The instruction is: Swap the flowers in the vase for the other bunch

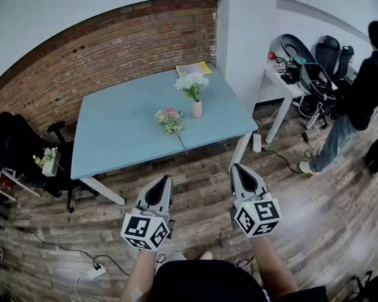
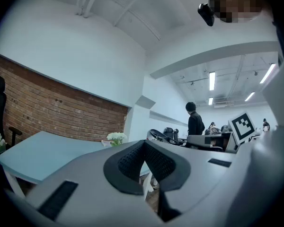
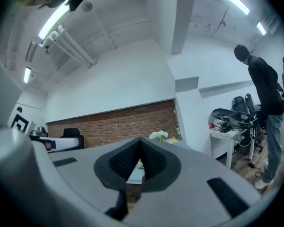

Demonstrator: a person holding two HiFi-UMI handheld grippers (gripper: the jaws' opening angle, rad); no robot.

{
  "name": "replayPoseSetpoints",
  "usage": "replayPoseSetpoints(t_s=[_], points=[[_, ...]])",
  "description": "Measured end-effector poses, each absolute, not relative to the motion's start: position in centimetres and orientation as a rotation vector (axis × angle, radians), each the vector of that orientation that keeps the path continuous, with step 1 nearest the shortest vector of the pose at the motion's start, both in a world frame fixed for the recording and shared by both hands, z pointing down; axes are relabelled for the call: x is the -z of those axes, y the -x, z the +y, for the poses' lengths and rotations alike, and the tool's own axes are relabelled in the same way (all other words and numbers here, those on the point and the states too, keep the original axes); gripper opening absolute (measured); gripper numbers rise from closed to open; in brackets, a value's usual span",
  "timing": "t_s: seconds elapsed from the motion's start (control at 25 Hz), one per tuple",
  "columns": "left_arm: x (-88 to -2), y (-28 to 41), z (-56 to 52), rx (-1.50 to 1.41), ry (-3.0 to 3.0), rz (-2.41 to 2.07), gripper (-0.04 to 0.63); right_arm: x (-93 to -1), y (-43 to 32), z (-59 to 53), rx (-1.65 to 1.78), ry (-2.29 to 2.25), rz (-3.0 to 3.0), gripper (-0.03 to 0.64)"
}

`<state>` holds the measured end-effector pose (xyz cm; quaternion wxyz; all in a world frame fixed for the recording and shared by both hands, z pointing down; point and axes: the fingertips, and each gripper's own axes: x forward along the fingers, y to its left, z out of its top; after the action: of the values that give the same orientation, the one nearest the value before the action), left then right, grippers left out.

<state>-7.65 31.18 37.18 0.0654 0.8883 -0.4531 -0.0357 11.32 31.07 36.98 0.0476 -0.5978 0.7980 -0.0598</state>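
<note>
1. Closed tip to tip, gripping nothing: left gripper, level, short of the table.
2. Same for right gripper — closed, empty.
3. Upright in pink vase mid-table: white flowers; lying just beside it, pink bunch.

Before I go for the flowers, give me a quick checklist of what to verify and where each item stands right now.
1. White flowers sit in the vase: ok.
2. Vase upright: ok.
3. Pink bunch lies on the table beside the vase, apart from it: ok.
4. Left gripper and right gripper empty: ok.
5. Fingers open to grasp: not ok, both grippers shut.
6. Table within reach: not ok, both grippers hang over the floor, short of its edge.
</note>
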Motion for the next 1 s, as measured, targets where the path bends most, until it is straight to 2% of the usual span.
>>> replayPoseSetpoints(t_s=[1.0], points=[[-37.4, 5.7, 32.4, 0.078, -2.635, -1.395, 0.006, -38.4, -12.9, 31.5, 0.23, 1.756, 2.512, 0.005]])
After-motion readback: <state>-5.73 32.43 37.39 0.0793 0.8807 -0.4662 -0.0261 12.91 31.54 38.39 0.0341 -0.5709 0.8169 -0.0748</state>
